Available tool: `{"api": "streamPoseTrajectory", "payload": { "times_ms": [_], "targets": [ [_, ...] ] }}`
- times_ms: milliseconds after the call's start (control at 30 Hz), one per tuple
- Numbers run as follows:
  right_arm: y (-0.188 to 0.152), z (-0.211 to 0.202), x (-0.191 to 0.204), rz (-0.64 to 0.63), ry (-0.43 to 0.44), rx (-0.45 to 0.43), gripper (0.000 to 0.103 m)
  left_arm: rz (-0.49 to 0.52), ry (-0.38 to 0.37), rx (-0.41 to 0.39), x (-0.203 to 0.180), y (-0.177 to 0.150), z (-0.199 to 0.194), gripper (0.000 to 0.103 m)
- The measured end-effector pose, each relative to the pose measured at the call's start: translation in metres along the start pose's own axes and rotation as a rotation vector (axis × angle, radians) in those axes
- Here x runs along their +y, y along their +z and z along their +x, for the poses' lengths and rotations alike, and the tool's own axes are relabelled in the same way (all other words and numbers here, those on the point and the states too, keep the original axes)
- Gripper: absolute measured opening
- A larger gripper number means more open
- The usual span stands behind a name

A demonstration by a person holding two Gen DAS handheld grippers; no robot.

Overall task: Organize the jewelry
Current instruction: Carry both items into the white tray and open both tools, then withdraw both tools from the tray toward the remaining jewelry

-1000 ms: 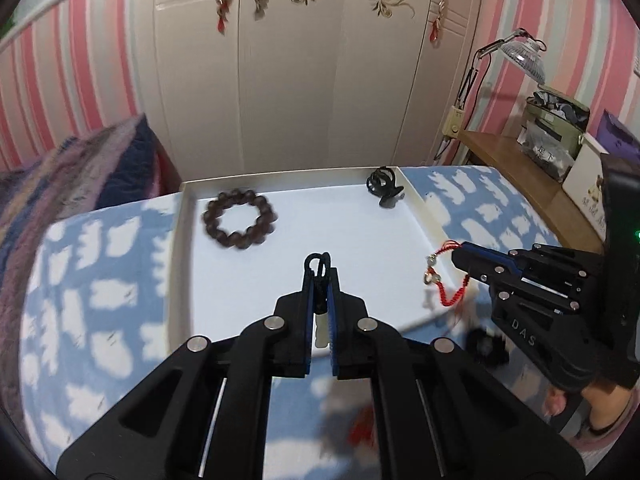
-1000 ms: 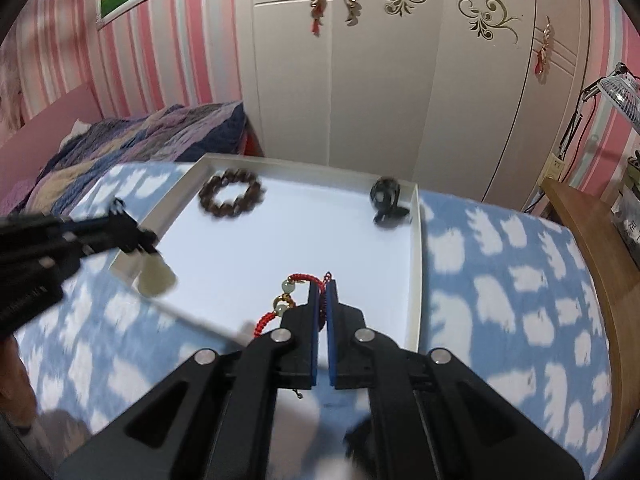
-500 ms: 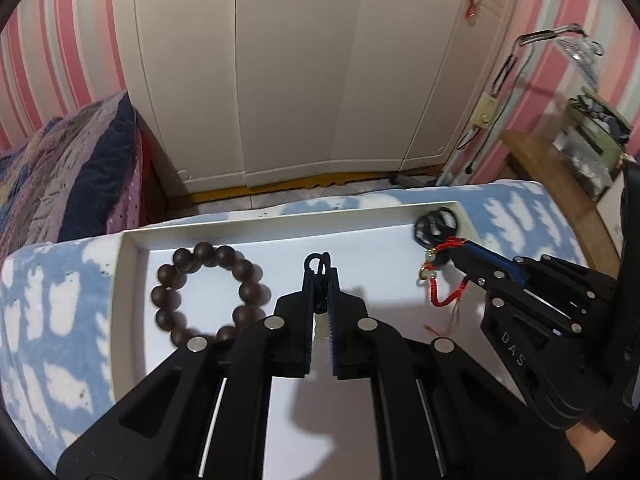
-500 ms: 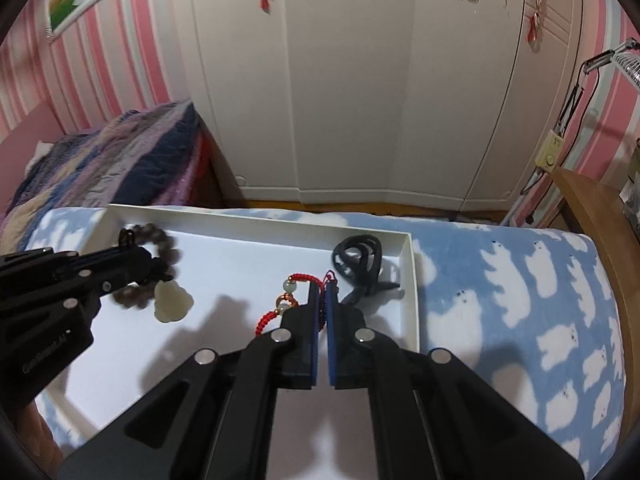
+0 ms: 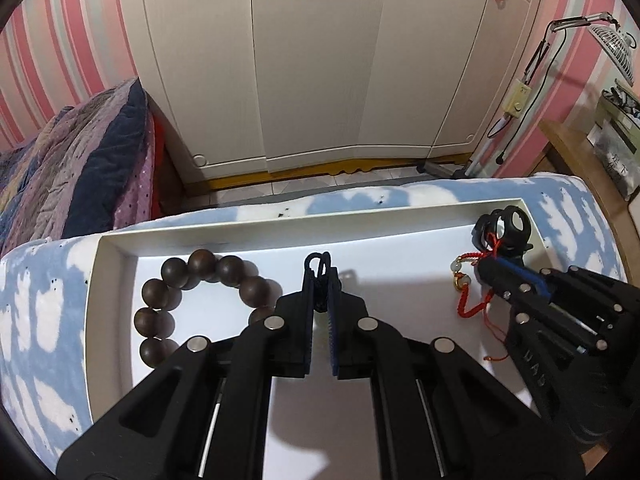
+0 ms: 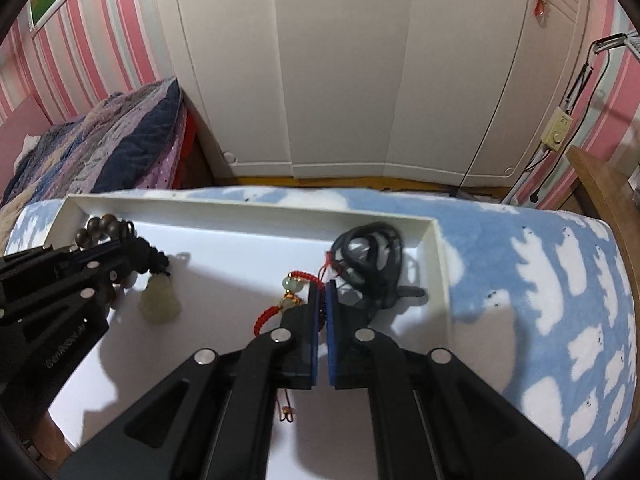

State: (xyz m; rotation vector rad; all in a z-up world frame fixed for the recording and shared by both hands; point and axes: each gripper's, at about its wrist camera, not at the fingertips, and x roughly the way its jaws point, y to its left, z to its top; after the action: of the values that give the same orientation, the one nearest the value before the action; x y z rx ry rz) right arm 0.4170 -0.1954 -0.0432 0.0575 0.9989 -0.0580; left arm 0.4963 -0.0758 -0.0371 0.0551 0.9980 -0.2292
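While both grippers hang over the white tray (image 5: 116, 264), each has its fingers pressed together on a piece of jewelry. The left gripper (image 5: 320, 276) pinches a black knotted cord (image 5: 319, 266) at its tips; in the right wrist view a pale jade pendant (image 6: 159, 300) dangles from that cord, just above the tray floor near the left side. The right gripper (image 6: 321, 292) clamps a red cord bracelet (image 6: 276, 312) carrying a pale green bead and a small gold bead; the red loop hangs to the left of its fingers, and a thin red thread trails down beneath them. In the left wrist view the same bracelet (image 5: 468, 292) droops from the right gripper (image 5: 486, 270) over the tray's right half.

A dark wooden bead bracelet (image 5: 192, 300) lies on the tray floor at the far left corner, partly hidden behind the left gripper's body. A coil of black cord (image 6: 370, 260), perhaps a necklace, lies in the far right corner, close to the tray wall and just beyond the right gripper's tips; whether the red bracelet touches it is unclear.

The tray rests on a blue cloth with white cloud shapes (image 6: 540, 280). Beyond it stand white wardrobe doors (image 5: 320, 60), with a patchwork quilt (image 5: 80, 152) at the left.
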Motion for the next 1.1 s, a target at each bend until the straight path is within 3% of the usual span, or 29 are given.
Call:
{"api": "streamPoseTrajectory", "payload": {
  "times_ms": [133,333,367,400,467,667,767,867,900,1100],
  "targets": [
    [-0.001,0.002,-0.001,0.015,0.003,0.003,0.003,0.009,-0.004,0.008,0.001,0.001,-0.002,0.005],
    [-0.003,0.001,-0.004,0.010,-0.001,0.014,0.006,0.011,0.022,-0.029,-0.006,0.000,-0.015,0.036],
    [-0.003,0.000,-0.004,0.014,0.001,0.014,0.017,0.011,0.022,-0.033,-0.006,0.001,-0.018,0.036],
    [-0.004,-0.001,-0.004,0.017,0.003,0.013,0.037,0.011,0.019,-0.036,-0.005,0.001,-0.022,0.036],
    [-0.005,-0.005,-0.004,0.019,0.004,0.001,0.048,0.008,0.012,-0.045,-0.005,0.000,-0.032,0.039],
    [-0.001,-0.025,-0.006,0.017,0.012,-0.029,0.050,-0.029,0.015,-0.102,0.012,0.000,-0.074,0.062],
    [-0.001,-0.041,-0.011,0.018,0.022,-0.055,0.060,-0.042,0.020,-0.136,0.023,-0.005,-0.100,0.071],
    [-0.003,-0.059,-0.015,0.027,-0.001,-0.087,0.074,-0.044,0.060,-0.182,0.033,-0.022,-0.129,0.088],
    [-0.005,-0.065,-0.016,0.023,-0.009,-0.095,0.078,-0.040,0.065,-0.186,0.035,-0.025,-0.133,0.088],
    [-0.032,-0.104,-0.021,0.027,-0.019,-0.109,0.079,-0.030,0.041,-0.176,0.043,-0.071,-0.169,0.096]
  ]
}}
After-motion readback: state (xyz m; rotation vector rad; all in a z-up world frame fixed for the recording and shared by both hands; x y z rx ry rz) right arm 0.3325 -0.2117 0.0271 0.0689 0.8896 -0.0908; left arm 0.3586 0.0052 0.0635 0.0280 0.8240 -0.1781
